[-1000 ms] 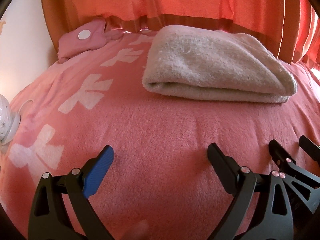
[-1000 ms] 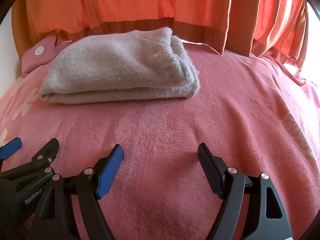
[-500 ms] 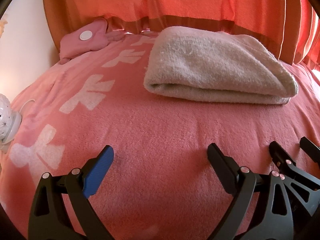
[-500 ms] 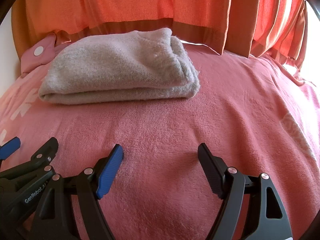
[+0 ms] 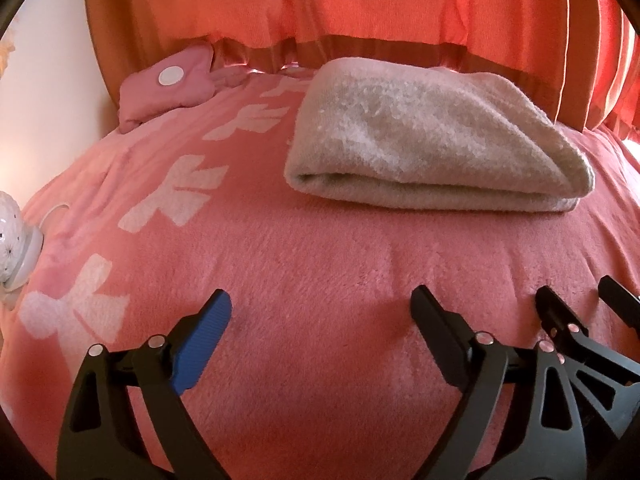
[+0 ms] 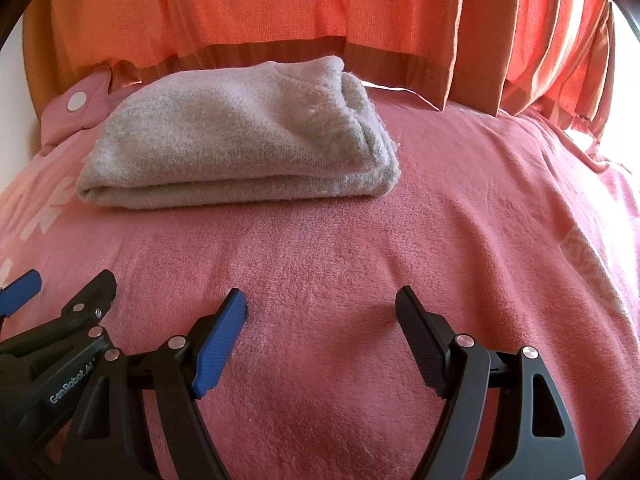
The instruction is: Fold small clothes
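A beige fuzzy garment point(image 5: 432, 148) lies folded into a thick rectangle on the pink blanket point(image 5: 320, 264), towards the far side. It also shows in the right wrist view point(image 6: 240, 148). My left gripper point(image 5: 322, 300) is open and empty, low over the blanket in front of the garment. My right gripper point(image 6: 322, 300) is open and empty too, close beside the left one. The right gripper's fingers point(image 5: 560, 320) show at the left wrist view's right edge, and the left gripper's fingers point(image 6: 92, 292) at the right wrist view's left edge.
Orange curtains point(image 5: 360, 4) hang right behind the garment. A small pink pillow point(image 5: 164, 84) with a white dot lies at the far left. A white round lamp point(image 5: 16, 240) stands at the bed's left edge. The blanket has white bow patterns point(image 5: 180, 196) on its left part.
Both grippers have stayed open and nearly still. The view has shifted very slightly, and the folded garment sits a little lower in the frame.
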`<state>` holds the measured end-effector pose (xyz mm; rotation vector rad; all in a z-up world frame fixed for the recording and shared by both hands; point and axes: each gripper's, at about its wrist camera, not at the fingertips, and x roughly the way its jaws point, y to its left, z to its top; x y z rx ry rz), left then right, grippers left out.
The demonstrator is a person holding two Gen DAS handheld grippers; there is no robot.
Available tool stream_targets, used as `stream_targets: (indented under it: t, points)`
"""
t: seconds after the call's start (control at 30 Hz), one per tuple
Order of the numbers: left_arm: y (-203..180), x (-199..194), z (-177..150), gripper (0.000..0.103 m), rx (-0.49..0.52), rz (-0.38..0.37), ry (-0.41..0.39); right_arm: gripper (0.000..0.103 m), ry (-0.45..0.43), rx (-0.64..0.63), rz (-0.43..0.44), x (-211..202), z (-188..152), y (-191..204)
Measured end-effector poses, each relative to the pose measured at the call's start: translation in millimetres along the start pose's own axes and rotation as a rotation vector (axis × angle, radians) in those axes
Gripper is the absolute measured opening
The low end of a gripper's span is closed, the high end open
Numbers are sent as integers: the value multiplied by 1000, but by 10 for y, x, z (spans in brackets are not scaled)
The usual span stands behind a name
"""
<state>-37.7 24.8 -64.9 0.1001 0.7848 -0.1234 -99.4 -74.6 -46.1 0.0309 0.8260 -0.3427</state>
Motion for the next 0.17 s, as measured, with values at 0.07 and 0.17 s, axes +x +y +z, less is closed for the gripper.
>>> stream_targets:
  t: [0.07, 0.17]
  points:
    - [3, 2, 2, 87, 2, 1, 0, 75, -3, -3, -6, -10, -3, 11]
    - [2, 3, 3, 87, 2, -3, 2, 75, -2, -2, -5, -12, -3, 11]
